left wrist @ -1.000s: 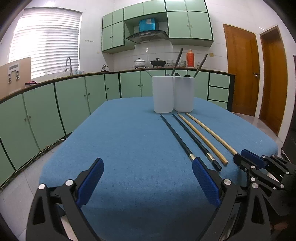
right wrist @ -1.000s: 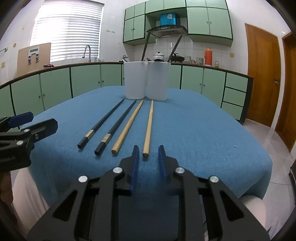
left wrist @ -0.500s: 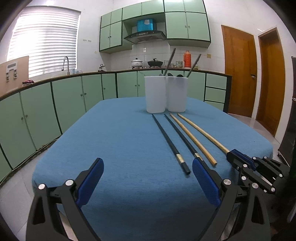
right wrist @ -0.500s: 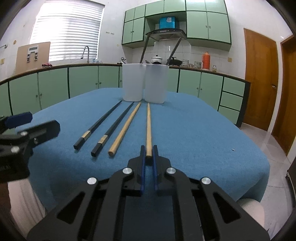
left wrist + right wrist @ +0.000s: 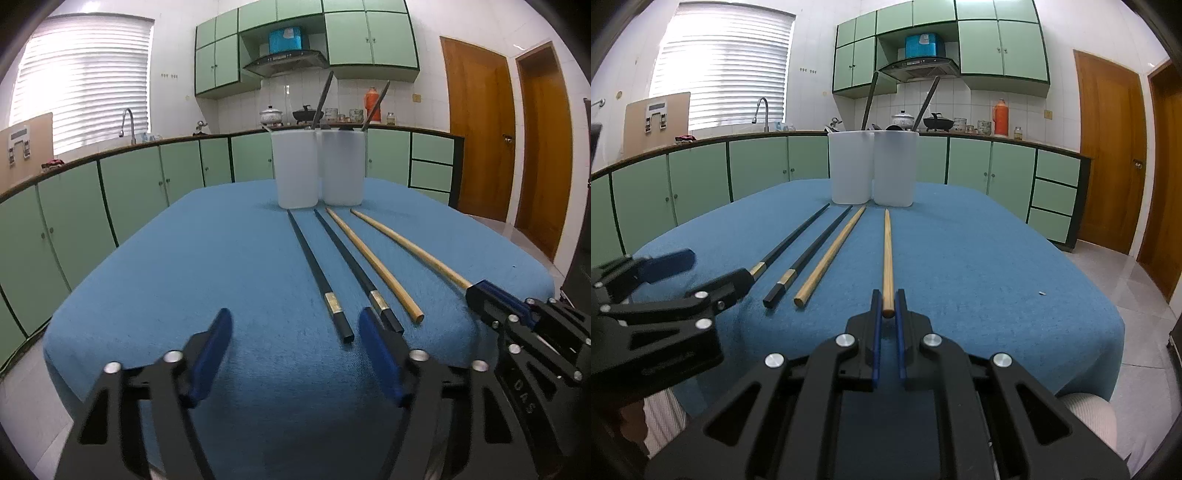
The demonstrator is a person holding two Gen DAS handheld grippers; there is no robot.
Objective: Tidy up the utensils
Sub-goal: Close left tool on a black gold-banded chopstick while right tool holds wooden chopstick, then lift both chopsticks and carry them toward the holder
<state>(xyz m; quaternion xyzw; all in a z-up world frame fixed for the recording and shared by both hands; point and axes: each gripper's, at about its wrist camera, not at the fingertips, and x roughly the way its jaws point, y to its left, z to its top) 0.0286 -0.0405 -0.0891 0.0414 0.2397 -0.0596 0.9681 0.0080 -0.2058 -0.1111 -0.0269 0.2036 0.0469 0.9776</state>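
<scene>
Four chopsticks lie side by side on the blue-covered table: two black ones and two wooden ones. My left gripper hovers at their near ends with its jaws closing. The leftmost black chopstick's end sits just inside its right finger, and no pad presses on it. My right gripper is shut on the near end of the rightmost wooden chopstick. Two white cups stand at the far end with dark utensils in them.
The table's near edge runs right under both grippers. Green cabinets curve around the left and back, and wooden doors stand at the right. A person's white ribbed sleeve shows low on the right.
My left gripper has moved forward and down toward the black chopsticks' ends, and its jaws have narrowed. The right gripper's jaws closed on the wooden chopstick's end and stayed there.
</scene>
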